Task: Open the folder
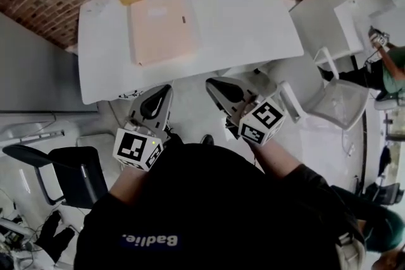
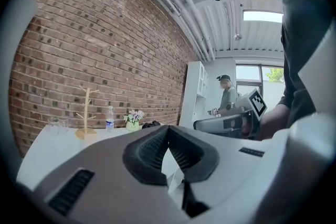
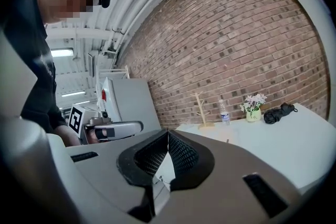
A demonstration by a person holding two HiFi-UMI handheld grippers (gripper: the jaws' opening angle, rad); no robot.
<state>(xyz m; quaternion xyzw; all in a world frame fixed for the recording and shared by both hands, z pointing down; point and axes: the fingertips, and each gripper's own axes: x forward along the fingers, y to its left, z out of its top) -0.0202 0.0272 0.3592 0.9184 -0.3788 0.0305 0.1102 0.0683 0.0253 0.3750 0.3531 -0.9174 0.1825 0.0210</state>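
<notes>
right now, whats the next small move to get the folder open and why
Probably reach both forward over the table toward the folder: it lies closed and flat, while the left hand-held gripper and right hand-held gripper are shut, empty, and only at the table's near edge.

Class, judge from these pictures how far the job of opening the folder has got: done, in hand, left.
Done: nothing yet; the folder lies closed and flat on the table.
In hand: the left gripper and right gripper, both shut and empty, are short of the table's near edge, pointing toward it.
Left: reach the folder, catch its cover, lift it open.
</notes>
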